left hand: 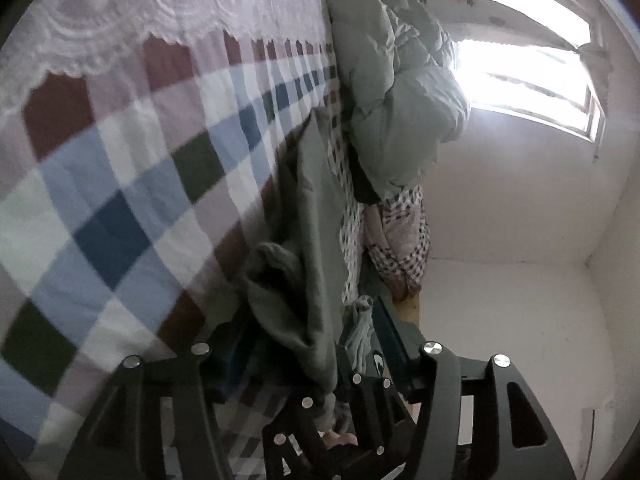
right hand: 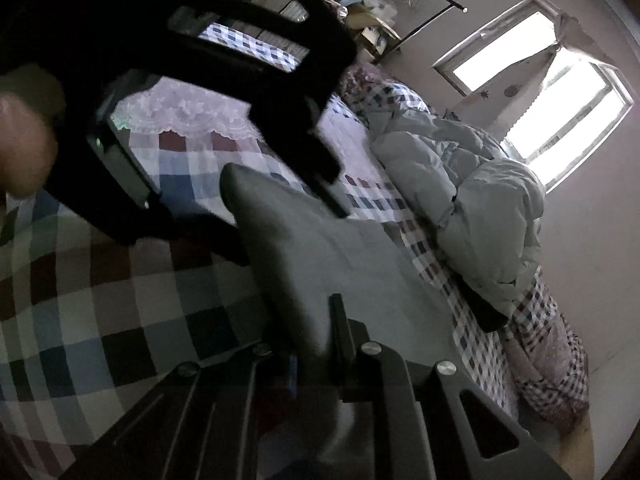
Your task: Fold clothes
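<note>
Bed (right hand: 92, 292) with checked cover fills left and lower left of both views. Pale green duvet (right hand: 472, 200) bunched at the right side of the bed, under the window (right hand: 560, 120) at upper right.

Grey-green garment (right hand: 320, 264) runs across the centre of the right wrist view, down into the right hand-held gripper (right hand: 340, 344) at bottom centre; its fingers are nearly together, clamped on the cloth edge. In the left wrist view the same garment (left hand: 304, 264) hangs as a narrow folded band down centre frame, passing between the fingers of the left hand-held gripper (left hand: 312, 364), which stand apart, pads not pressing it.

Right wrist view alone shows the left hand-held gripper as a dark blurred shape at upper left, a hand (right hand: 24, 148) at the left edge, and cluttered shelves (right hand: 372, 20) at top. Left wrist view alone shows the white lace cloth (left hand: 160, 8) close up, upper left.
</note>
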